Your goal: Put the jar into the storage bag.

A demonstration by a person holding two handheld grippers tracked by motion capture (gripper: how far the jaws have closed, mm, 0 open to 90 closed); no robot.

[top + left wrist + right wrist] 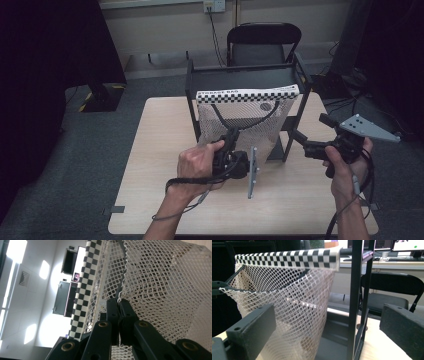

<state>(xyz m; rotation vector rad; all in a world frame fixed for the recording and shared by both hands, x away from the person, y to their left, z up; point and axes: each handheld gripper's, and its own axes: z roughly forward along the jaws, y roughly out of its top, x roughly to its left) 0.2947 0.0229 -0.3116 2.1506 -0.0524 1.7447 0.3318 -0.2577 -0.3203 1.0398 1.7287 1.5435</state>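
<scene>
A white mesh storage bag [245, 120] with a black-and-white checkered top band hangs in a black metal rack [240, 75] at the back middle of the table. My left gripper [231, 134] reaches up to the bag's front and is shut on the mesh edge beside a black handle strap [121, 277]. In the left gripper view the jaws [119, 302] pinch the netting [162, 277] tightly. My right gripper [311, 127] is held right of the rack, open, with nothing between its jaws. It faces the bag [294, 302] and a rack post [355, 302] from the side, its own jaws wide apart [327, 321].
The light wooden table [160, 150] has bare surface left of and in front of the rack. A black folding chair [263, 42] stands behind the table. Dark floor surrounds the table, and cables trail from both grippers.
</scene>
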